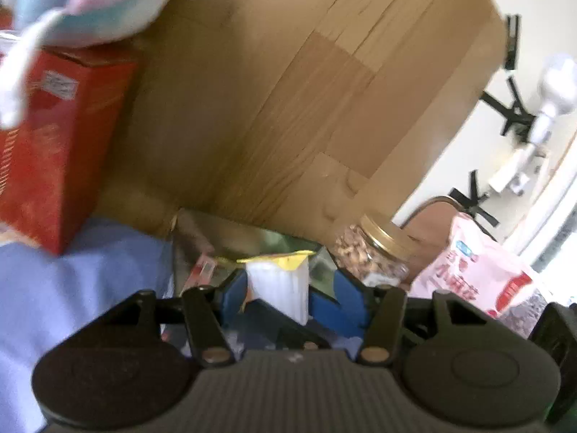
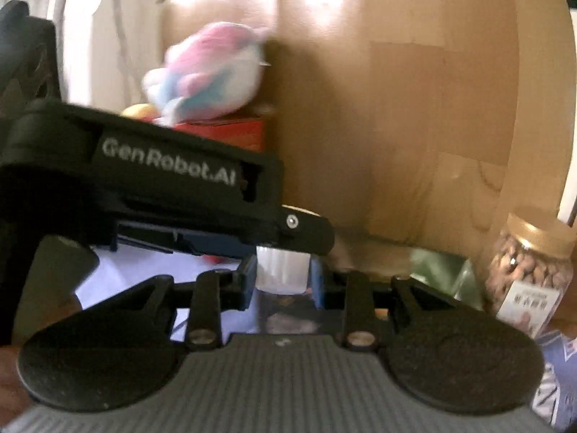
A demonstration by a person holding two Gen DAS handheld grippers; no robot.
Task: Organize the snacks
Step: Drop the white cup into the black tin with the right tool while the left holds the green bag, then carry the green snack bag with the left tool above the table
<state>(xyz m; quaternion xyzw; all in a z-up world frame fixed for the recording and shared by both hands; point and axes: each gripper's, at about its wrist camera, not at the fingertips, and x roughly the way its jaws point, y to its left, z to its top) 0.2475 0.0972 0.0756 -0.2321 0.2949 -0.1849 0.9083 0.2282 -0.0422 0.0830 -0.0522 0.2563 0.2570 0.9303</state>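
My left gripper [image 1: 288,290] is shut on a white ridged snack cup [image 1: 279,285] with a yellow foil lid, its blue pads [image 1: 234,294] against both sides. In the right wrist view my right gripper [image 2: 283,281] is shut on a white ridged cup [image 2: 283,270]. The black body of the left gripper [image 2: 162,166] crosses that view from the left, and its tip sits right over the cup's top. Whether both hold the same cup I cannot tell. A shiny greenish container [image 1: 259,238] lies just beyond.
A jar of nuts [image 1: 375,252] [image 2: 530,270] with a gold lid stands at the right, next to a pink snack bag [image 1: 479,278]. At the left is a red box [image 1: 54,144] with a pastel plush toy [image 2: 209,72] on top. A wooden panel [image 1: 324,108] rises behind; a pale blue cloth [image 1: 72,288] covers the surface.
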